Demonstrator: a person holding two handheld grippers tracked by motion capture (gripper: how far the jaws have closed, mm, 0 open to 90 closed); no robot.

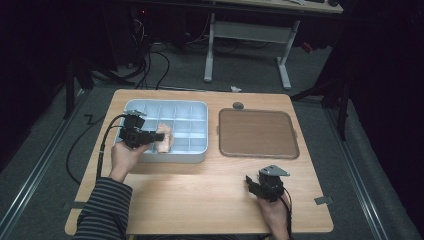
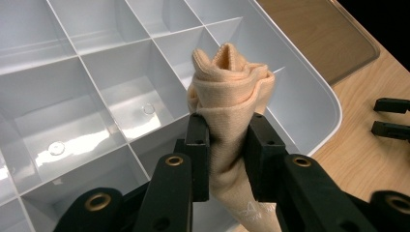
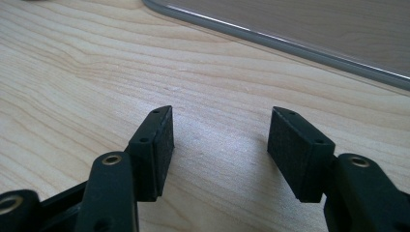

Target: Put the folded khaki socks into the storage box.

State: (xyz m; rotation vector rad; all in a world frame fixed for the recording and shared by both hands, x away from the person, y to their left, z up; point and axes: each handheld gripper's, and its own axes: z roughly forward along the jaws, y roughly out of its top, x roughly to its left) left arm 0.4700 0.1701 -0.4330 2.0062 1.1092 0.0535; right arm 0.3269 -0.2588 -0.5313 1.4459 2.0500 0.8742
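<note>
From the high view, we hold the left tool (image 1: 150, 136) over the near edge of the white divided organiser tray (image 1: 192, 106). Its own view shows it clamped on a rolled peach sock (image 2: 231, 92); we judge lowering into a compartment comes next. The right tool (image 3: 220, 145) gapes empty above the desk (image 3: 72, 63), beside the brown tray (image 3: 314, 21).

Rolled peach sock (image 2: 231, 96) (upright, pinched) above the divided white tray (image 2: 309, 104).

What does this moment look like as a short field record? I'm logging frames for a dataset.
table: wooden
organizer: white, divided, table's left half
tray: brown, right of organizer
left gripper: shut on cloth, above organizer
cloth: peach, rolled
right gripper: open, holds nothing, low over table near tray
</note>
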